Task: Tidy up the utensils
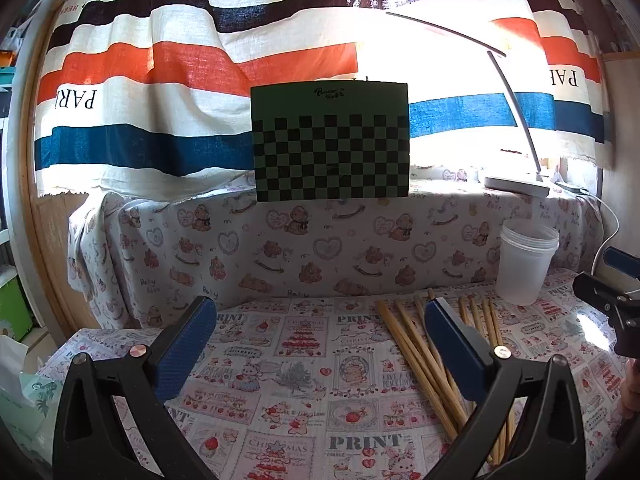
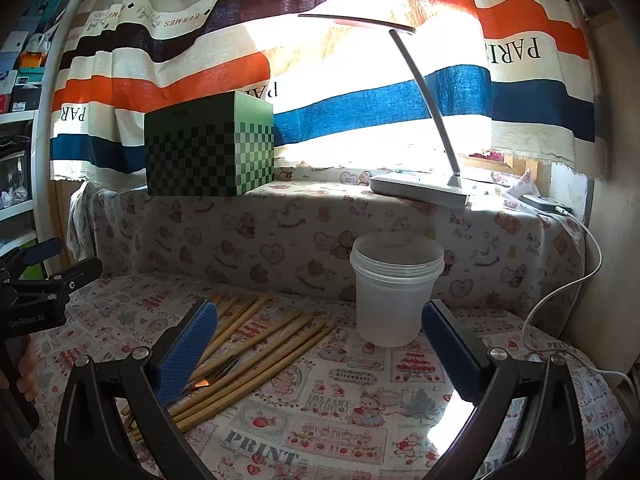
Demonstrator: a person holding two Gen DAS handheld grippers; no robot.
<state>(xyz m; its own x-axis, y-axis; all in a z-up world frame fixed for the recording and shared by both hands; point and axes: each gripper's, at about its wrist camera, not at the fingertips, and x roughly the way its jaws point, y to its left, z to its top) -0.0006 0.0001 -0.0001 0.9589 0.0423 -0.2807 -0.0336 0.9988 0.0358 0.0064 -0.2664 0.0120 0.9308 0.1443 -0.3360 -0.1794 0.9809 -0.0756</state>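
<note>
Chopsticks (image 2: 256, 344) lie loose in a fan on the printed tablecloth (image 2: 340, 420), just left of the translucent plastic cup (image 2: 394, 292) — a fork (image 2: 212, 376) rests among them. Left gripper (image 1: 320, 344) hovers with jaws spread wide, gripping nothing; right gripper (image 2: 320, 348) likewise — wide apart, empty, cup standing upright between its fingers.

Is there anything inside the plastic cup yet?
The translucent plastic cup looks empty; no sticks rise above its rim. The chopsticks lie on the cloth beside it. Its bottom is not clearly visible.
</note>
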